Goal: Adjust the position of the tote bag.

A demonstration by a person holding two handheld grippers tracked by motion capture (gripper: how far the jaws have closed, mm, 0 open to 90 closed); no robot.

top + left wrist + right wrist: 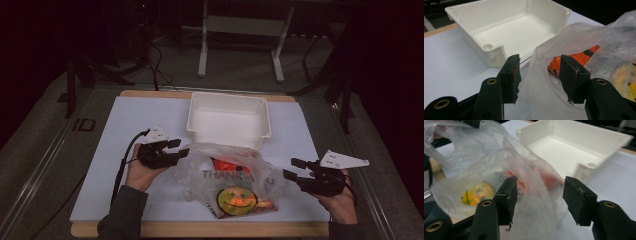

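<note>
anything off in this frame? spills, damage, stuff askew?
No spills or damage. The plastic bag lies crumpled in front of the empty white bin, orange packets still inside it. Both grippers, left and right, are open beside it.

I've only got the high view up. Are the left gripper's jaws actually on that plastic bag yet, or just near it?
Observer: Open. In the left gripper view, the left gripper has the plastic bag edge between its jaws, unclamped.
Operator: What's the orange thing inside?
Observer: An orange packet with black print, seen through the film.
Operator: And the right gripper?
Observer: The right gripper is open too, with bag film bulging between its jaws.
Operator: Anything in the white bin?
Observer: The white bin looks empty inside.
</note>
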